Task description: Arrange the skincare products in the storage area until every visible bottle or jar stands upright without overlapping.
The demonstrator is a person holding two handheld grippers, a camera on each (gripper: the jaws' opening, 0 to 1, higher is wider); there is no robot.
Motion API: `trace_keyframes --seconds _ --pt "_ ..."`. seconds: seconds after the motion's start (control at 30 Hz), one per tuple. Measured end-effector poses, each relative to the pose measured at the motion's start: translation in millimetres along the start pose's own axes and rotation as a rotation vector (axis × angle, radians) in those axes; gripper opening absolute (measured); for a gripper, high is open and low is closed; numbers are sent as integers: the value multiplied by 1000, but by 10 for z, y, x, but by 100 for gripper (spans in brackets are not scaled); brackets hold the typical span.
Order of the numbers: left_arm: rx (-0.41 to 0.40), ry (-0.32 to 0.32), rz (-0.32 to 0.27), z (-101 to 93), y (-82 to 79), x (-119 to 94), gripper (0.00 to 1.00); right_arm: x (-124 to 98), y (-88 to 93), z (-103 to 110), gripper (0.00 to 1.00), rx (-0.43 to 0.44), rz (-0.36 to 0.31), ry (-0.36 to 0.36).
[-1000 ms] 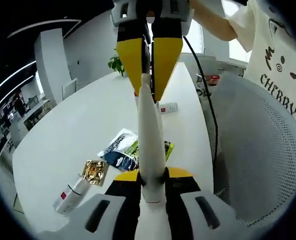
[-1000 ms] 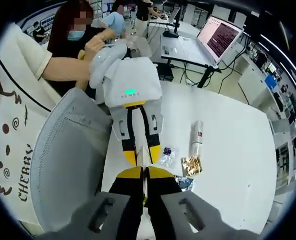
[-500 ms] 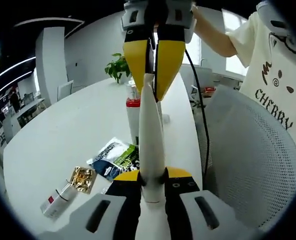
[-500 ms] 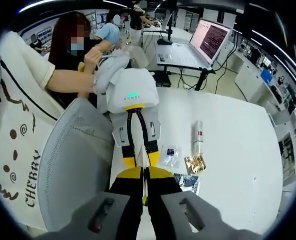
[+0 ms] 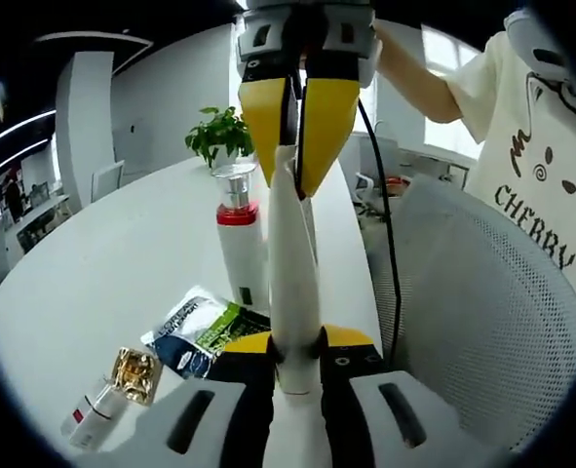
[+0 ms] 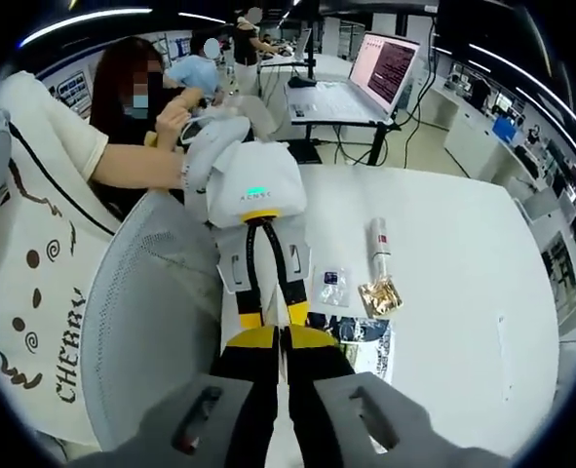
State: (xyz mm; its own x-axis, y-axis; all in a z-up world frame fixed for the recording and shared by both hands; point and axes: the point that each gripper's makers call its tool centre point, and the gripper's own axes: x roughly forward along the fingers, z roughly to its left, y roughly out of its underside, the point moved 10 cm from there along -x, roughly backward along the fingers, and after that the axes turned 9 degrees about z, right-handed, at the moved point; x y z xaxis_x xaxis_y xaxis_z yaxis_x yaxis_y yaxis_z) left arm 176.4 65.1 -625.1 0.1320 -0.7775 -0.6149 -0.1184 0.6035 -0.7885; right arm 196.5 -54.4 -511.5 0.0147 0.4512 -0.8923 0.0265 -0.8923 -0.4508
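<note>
A long white tube [image 5: 293,283] runs up the middle of the left gripper view. My left gripper [image 5: 293,343] is shut on its lower part, and my right gripper [image 5: 293,181] reaches in from the top with its yellow jaws shut on the tube's narrow tip. In the right gripper view my right gripper [image 6: 284,337] meets the left gripper [image 6: 271,314] nose to nose above the table edge. A white bottle [image 5: 241,255] with a red band and clear cap stands upright on the white table [image 5: 122,263]. A small white tube [image 6: 378,240] lies flat.
Flat sachets [image 5: 202,328] and a gold foil packet [image 5: 132,372] lie near the front edge. A white mesh chair [image 5: 473,322] stands close on the right, with a person in a cream shirt [image 5: 541,156] behind it. A plant [image 5: 219,135] sits at the far end, and a laptop [image 6: 390,64] on another desk.
Both views have shifted with the hands, and the upright bottle has come into the left gripper view, left of the tube. Both grippers still hold the white tube.
</note>
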Motion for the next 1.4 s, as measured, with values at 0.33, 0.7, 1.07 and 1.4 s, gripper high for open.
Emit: trace_keyframes --seconds 0.33,0.7,1.07,1.4 --pt "-12 79 -2 12 -26 102 14 -9 74 -3 2 23 8 -8" --pt "-14 94 7 65 -20 172 15 10 120 -44 2 26 12 2" --pt "-19 88 7 131 -30 187 15 21 98 -100 2 1 27 36" --pt "-9 74 18 244 -54 207 15 9 129 -272 2 2 23 49"
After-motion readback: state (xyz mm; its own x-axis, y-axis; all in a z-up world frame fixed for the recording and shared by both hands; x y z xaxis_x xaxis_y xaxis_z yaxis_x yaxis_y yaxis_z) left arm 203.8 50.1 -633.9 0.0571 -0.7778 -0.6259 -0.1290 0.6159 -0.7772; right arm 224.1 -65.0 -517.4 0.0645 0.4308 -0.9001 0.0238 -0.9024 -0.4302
